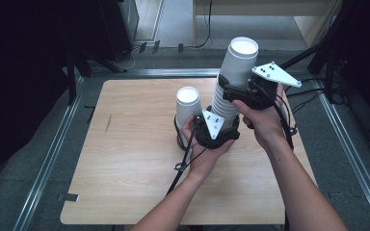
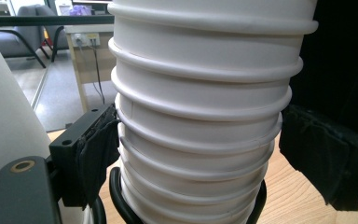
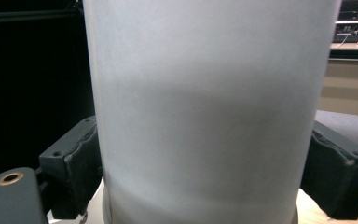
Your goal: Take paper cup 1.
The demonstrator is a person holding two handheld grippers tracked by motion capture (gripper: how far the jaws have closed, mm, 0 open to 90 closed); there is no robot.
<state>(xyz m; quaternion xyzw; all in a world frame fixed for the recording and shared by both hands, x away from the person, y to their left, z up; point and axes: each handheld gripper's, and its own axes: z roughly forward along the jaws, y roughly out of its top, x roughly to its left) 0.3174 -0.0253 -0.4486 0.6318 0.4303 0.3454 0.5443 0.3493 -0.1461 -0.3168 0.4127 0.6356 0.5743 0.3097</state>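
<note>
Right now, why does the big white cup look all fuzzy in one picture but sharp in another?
In the right gripper view the smooth white paper cup sits so close to the camera that it blurs into soft grey shading; in the left gripper view the ribbed stack of white paper cups shows crisp rims; in the high view the pale wooden table is evenly lit, with dark surroundings.

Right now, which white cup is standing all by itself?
The single upside-down cup left of the tall stack of cups. The rest are nested together in that stack.
</note>
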